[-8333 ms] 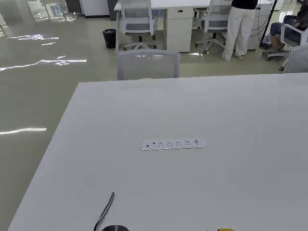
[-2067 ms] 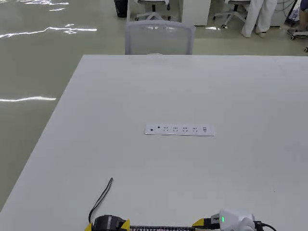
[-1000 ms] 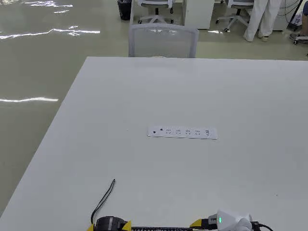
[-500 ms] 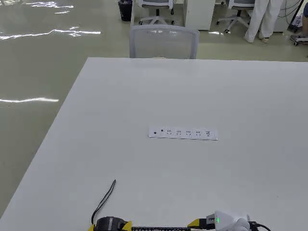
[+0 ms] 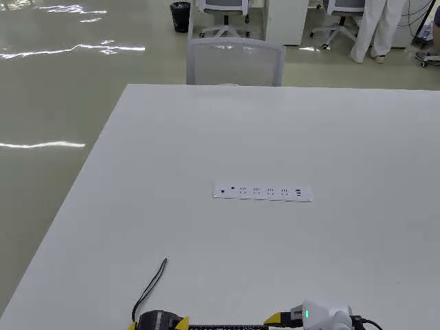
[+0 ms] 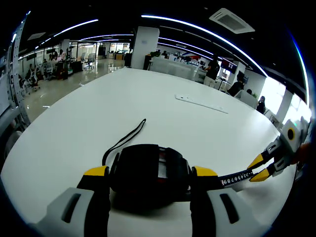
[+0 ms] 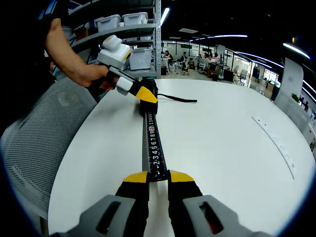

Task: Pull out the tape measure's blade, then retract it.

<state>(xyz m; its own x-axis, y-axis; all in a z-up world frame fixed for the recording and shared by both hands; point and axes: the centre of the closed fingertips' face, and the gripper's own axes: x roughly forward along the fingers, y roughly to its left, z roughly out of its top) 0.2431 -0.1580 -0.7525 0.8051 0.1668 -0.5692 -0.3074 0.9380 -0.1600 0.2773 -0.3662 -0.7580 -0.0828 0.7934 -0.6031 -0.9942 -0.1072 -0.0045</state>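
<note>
Left tool: your left tool [image 6: 149, 174] pinches the black tape measure case [image 6: 148, 160] by its two sides, low in the centre of the left gripper view. This likely anchors the case so the pull does not drag it along the bench [image 5: 275, 124].
Right tool: your right tool [image 7: 158, 177] is pressed together on the free end of the blade [image 7: 151, 140], low in the centre of the right gripper view. That hold lets you set the pace in both directions.
Blade: it runs straight between the two tools along the bottom edge of the head view, numbers facing up. The pull looks done; feeding it back remains.
Lanyard: the cord [image 5: 152, 285] trails from the case toward the bench's middle, off the blade's line.
Edges: the bench's near edge lies just beside the blade, lower left in the right gripper view, with a mesh chair back [image 7: 44, 128] past it.
Open room: bare bench reaches to the power strip [image 5: 262, 193], well apart.
</note>
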